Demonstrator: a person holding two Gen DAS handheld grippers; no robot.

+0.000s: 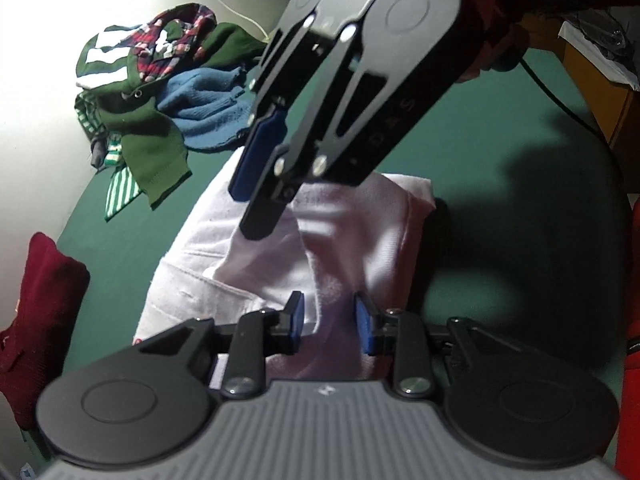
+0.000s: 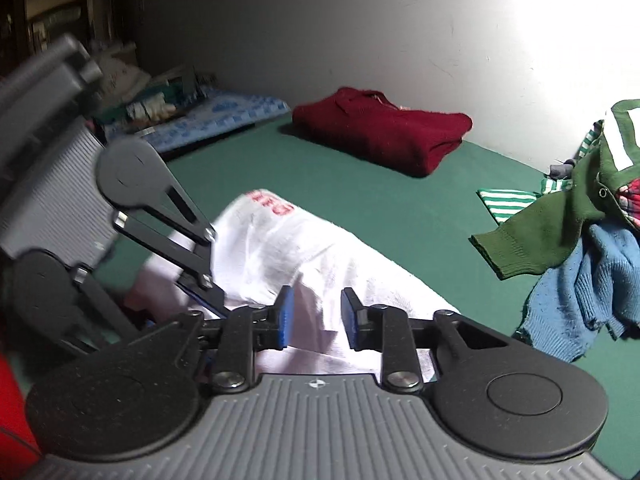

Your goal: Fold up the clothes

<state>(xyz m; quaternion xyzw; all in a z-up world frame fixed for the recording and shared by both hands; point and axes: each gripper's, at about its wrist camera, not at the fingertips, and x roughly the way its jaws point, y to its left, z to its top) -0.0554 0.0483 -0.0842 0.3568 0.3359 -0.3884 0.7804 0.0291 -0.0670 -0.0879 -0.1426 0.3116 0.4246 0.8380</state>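
both our hand-held grippers, left (image 1: 329, 322) and right (image 2: 316, 318), hang spread apart over the white shirt (image 2: 276, 248) on the green desk (image 2: 380, 200).

bare green mat (image 2: 360, 200) mid-table (open), clothes pile (image 2: 580, 240) right

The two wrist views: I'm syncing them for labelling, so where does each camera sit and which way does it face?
Left wrist: on the left claw, facing the white garment and clothes pile; the right claw shows above.
Right wrist: on the right claw, facing the wall and folded red sweater; the left claw shows left.
Shared: white garment, pile, red sweater, green surface.
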